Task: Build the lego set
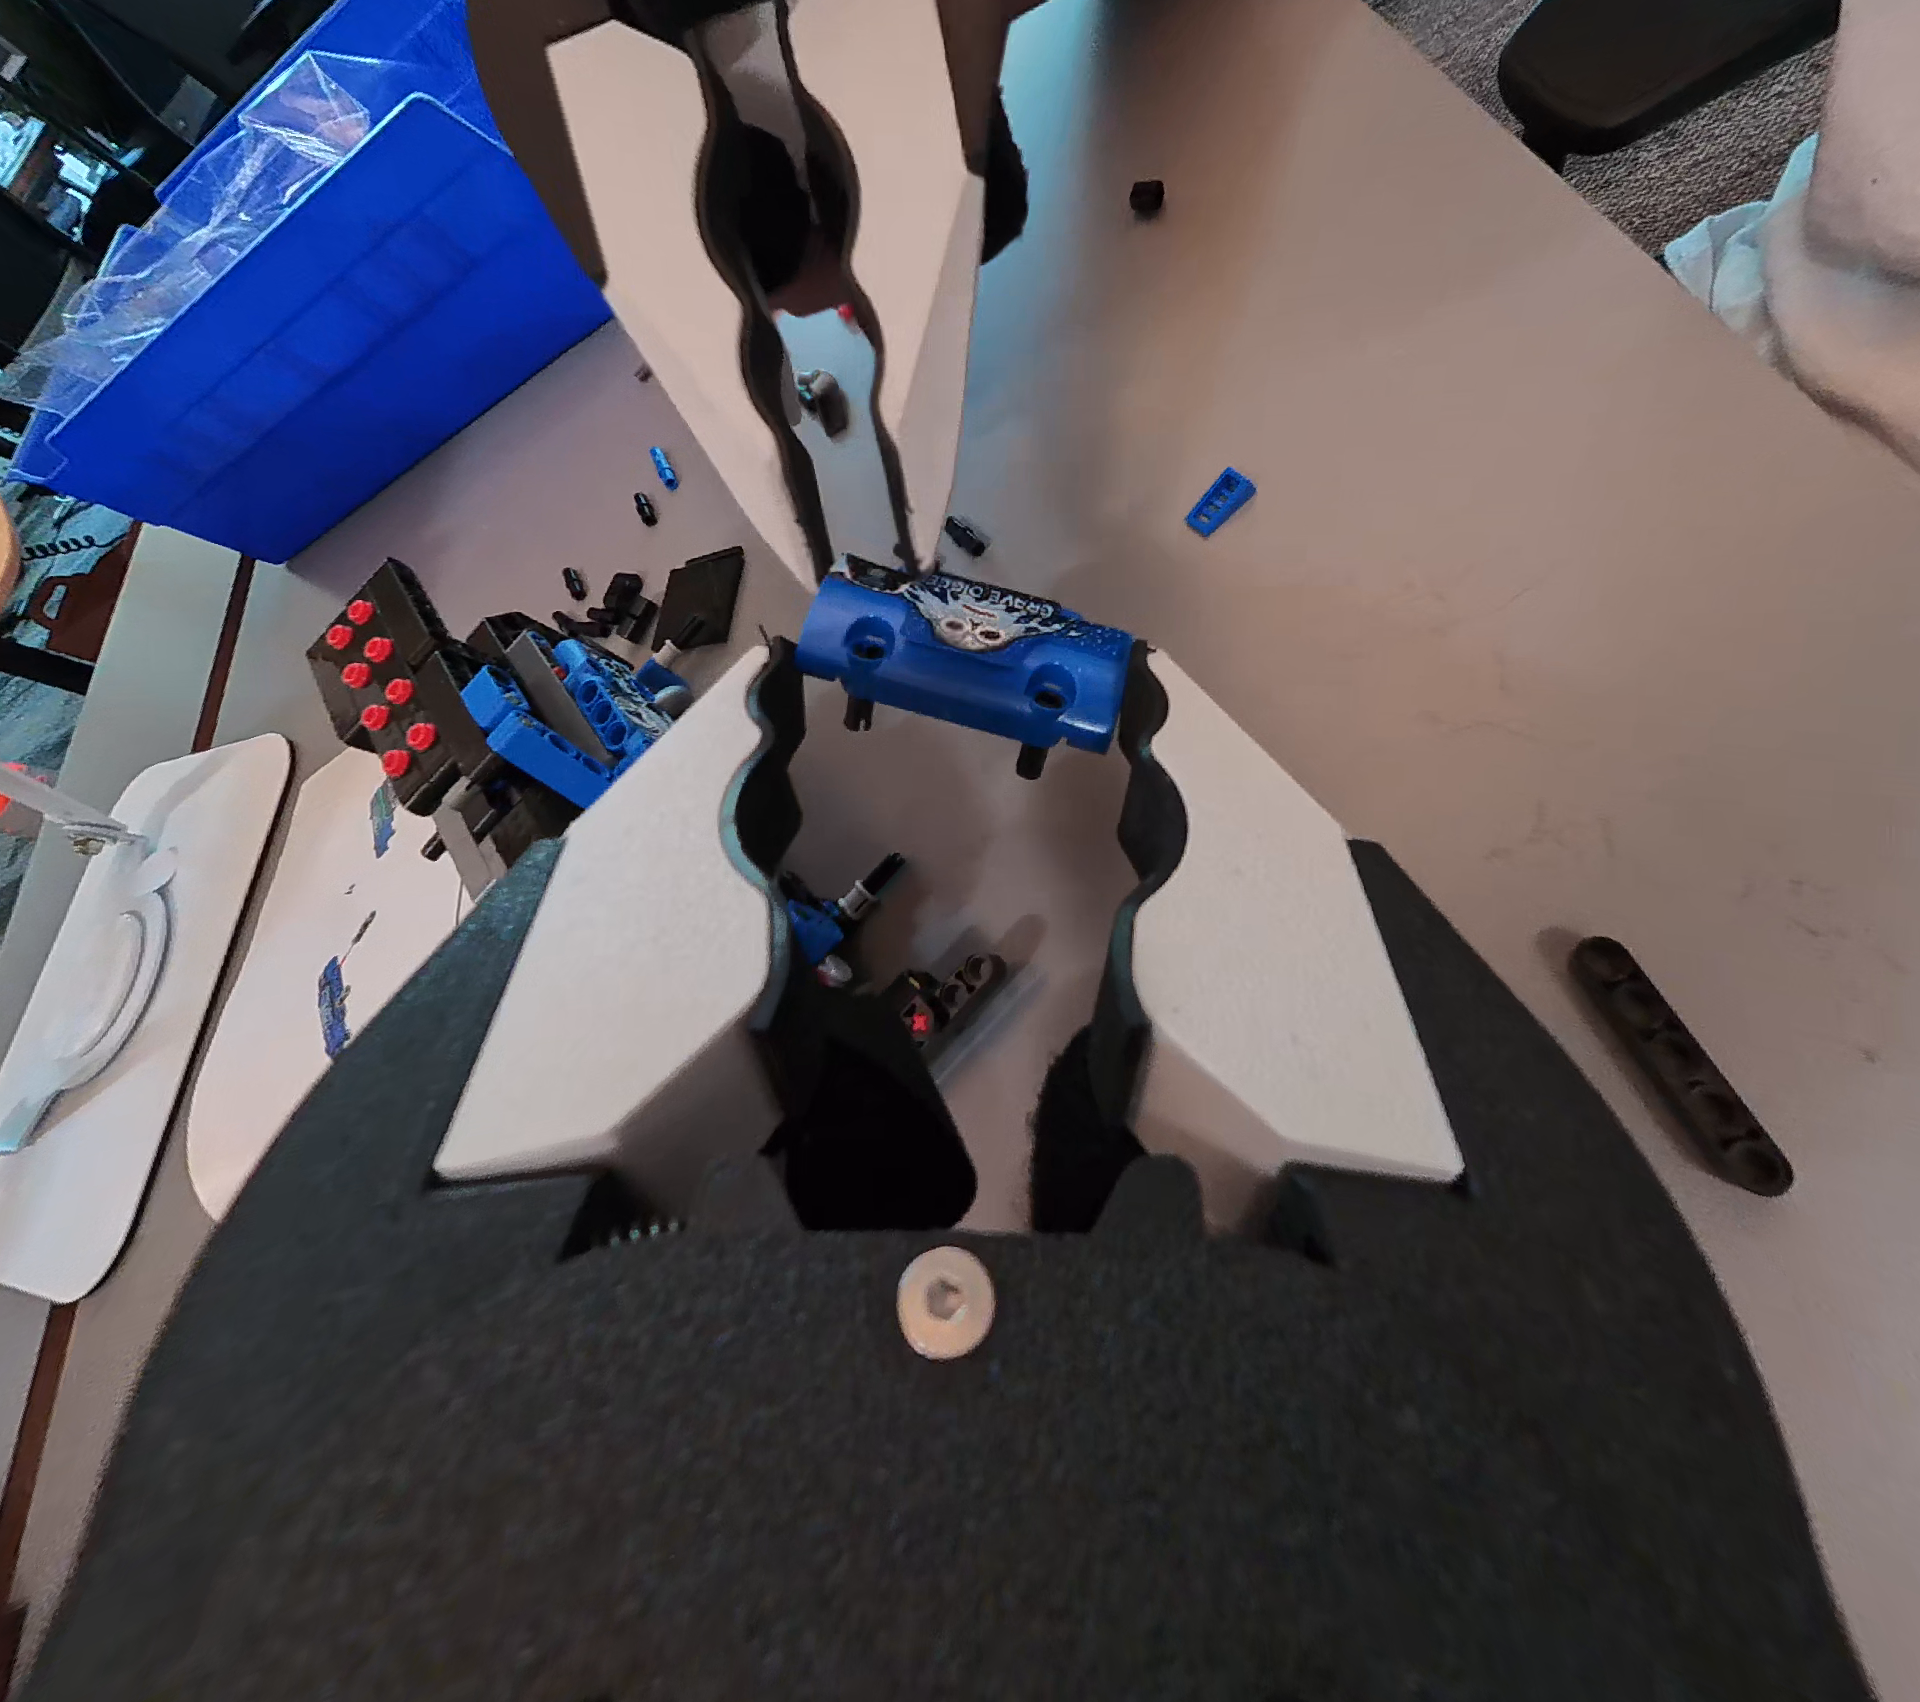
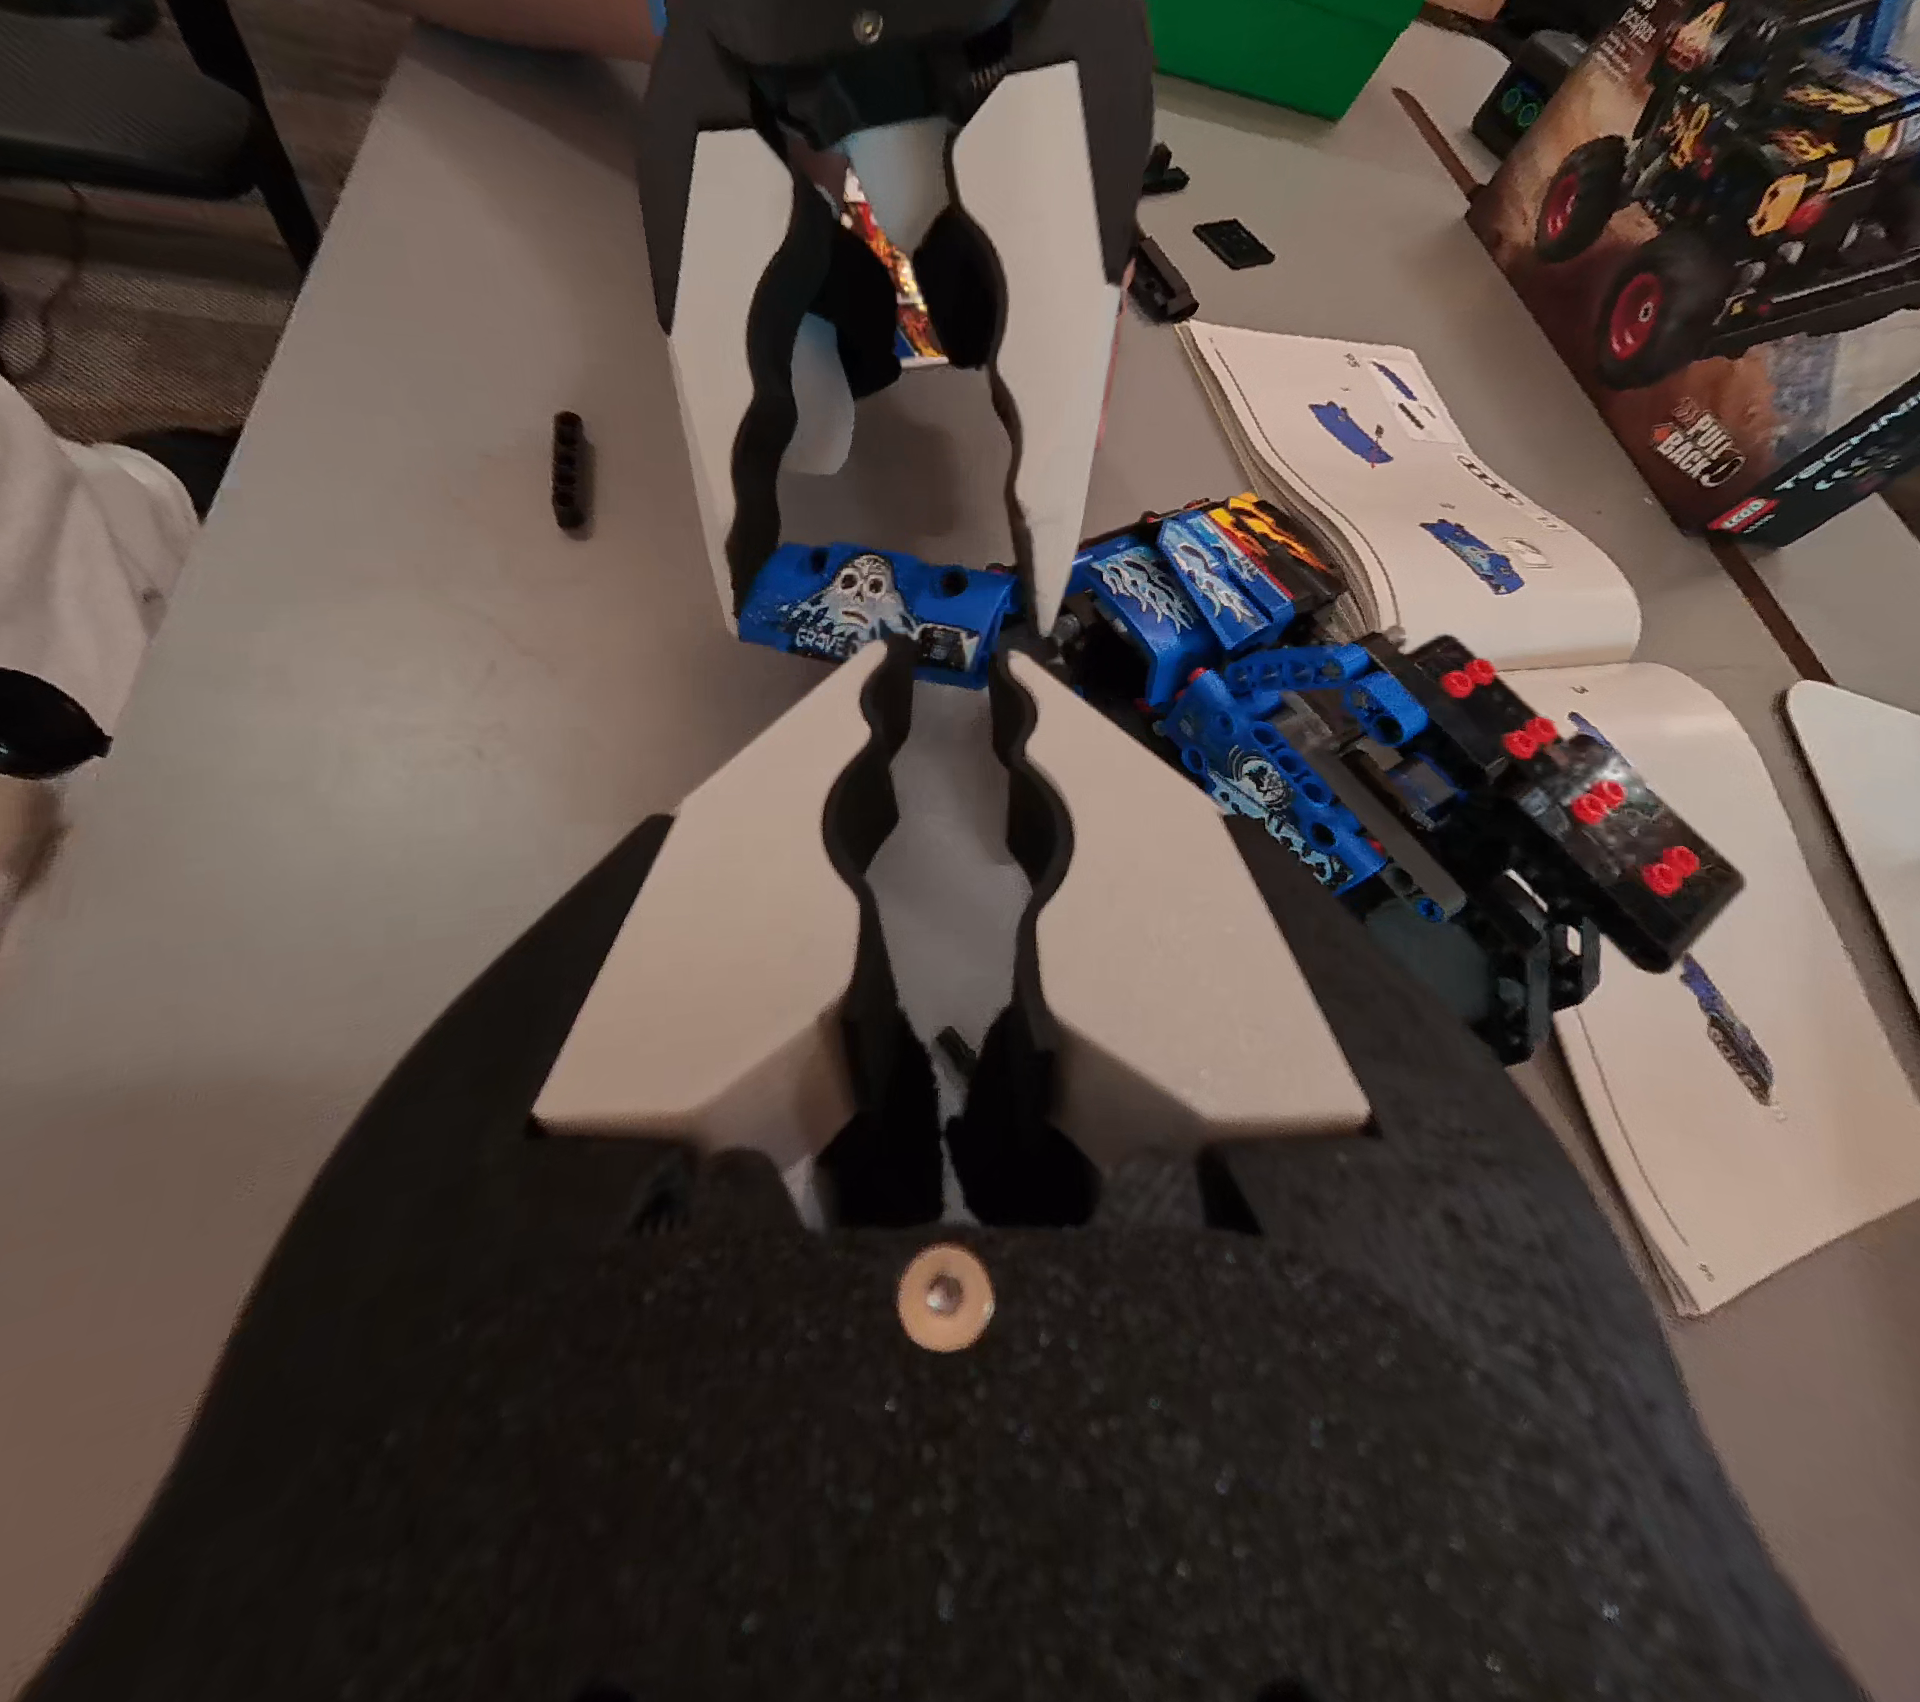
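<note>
Two pegs half-hidden under blue panel

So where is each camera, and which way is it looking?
Left wrist view: sits on the left gripper, looking along its fingers at the blue panel; the right gripper and an arm show opposite.
Right wrist view: sits on the right gripper, facing the left gripper.
Both share the panel and the truck model.
</note>
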A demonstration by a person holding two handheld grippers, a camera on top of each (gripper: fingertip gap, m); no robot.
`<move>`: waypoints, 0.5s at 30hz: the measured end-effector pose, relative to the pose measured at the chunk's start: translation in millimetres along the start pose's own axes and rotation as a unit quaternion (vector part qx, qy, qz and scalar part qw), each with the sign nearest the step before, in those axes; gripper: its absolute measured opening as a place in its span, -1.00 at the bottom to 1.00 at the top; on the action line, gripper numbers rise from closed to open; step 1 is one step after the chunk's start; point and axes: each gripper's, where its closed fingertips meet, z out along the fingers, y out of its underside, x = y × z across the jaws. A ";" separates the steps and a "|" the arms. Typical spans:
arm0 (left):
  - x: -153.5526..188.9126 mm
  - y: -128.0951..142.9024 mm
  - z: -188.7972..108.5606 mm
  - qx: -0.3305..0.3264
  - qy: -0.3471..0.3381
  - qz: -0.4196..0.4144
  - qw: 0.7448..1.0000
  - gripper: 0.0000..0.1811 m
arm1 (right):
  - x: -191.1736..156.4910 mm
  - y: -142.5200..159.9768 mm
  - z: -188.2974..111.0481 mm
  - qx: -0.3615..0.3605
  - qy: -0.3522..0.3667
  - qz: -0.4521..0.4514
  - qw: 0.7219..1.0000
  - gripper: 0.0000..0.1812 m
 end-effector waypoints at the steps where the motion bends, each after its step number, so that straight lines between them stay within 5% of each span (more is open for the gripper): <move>1: 0.0 0.6 0.2 -0.002 0.001 -0.001 1.000 -0.34 | -0.7 0.7 0.9 -0.003 0.002 -0.004 1.000 -0.85; 15: 1.5 7.9 3.4 -0.019 0.015 -0.029 0.999 -0.34 | -8.0 -6.1 1.4 0.007 0.011 -0.043 0.999 -0.82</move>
